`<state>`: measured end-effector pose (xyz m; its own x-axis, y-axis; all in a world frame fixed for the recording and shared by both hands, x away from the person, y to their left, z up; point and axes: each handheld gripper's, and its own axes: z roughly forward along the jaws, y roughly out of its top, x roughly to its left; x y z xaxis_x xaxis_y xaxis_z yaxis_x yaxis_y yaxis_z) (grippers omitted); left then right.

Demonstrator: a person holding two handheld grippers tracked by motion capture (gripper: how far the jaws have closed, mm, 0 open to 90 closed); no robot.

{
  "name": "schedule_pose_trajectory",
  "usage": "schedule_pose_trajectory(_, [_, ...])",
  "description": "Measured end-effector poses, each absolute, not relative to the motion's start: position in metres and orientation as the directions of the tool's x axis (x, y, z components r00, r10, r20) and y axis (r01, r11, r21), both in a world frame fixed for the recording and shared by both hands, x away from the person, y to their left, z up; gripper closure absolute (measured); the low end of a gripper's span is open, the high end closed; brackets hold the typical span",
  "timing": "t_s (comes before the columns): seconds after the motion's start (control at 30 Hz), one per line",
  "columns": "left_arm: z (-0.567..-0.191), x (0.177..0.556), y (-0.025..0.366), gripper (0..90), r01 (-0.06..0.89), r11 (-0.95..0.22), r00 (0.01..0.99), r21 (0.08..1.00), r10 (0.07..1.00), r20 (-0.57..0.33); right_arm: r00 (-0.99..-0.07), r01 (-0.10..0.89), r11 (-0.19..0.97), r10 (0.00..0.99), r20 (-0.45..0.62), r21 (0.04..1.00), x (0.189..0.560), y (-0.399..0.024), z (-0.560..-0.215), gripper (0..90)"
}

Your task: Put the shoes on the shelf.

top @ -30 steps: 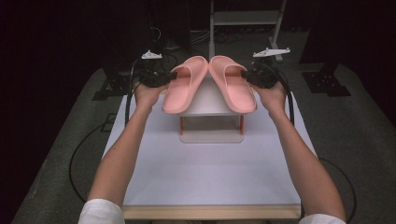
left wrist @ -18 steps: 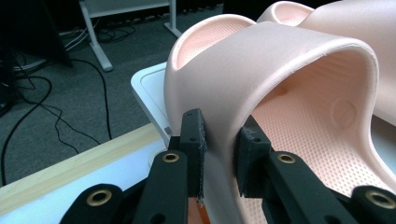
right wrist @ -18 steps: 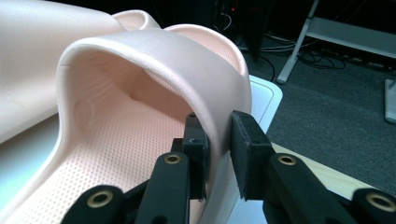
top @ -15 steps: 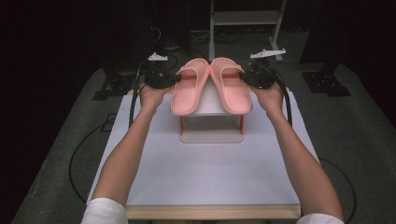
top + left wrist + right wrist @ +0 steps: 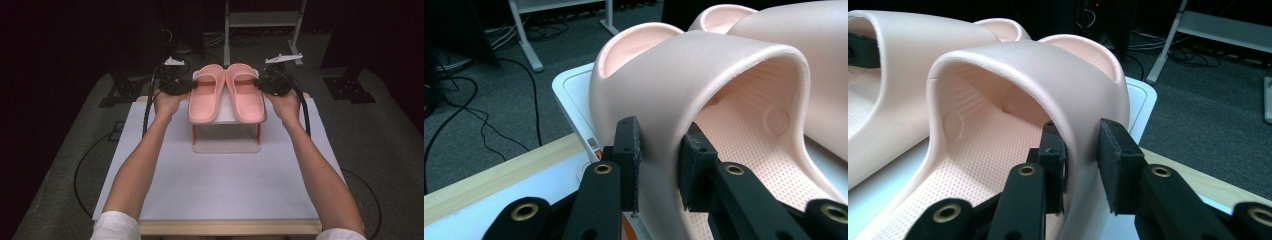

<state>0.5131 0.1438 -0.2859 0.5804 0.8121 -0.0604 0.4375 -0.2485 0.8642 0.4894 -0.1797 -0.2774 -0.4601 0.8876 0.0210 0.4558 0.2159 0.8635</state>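
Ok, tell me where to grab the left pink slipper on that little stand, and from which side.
Take the left slipper by its strap wall, low on the outer side, coming in level from the left. The strap arches up as a thin upright band, so one jaw fits inside, one outside. The left gripper straddles it there now, jaws just opening; the sole is too wide.
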Motion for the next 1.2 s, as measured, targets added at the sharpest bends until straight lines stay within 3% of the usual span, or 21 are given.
schedule_pose_trajectory(1.2, [-0.2881, 0.5153, 0.1346, 69.9, 0.431, -0.228, 0.582, 0.873, 0.809, -0.076, -0.446, 0.468, 0.174, 0.893, 0.062, 0.866, 0.495, -0.1708, -0.2825, 68.1])
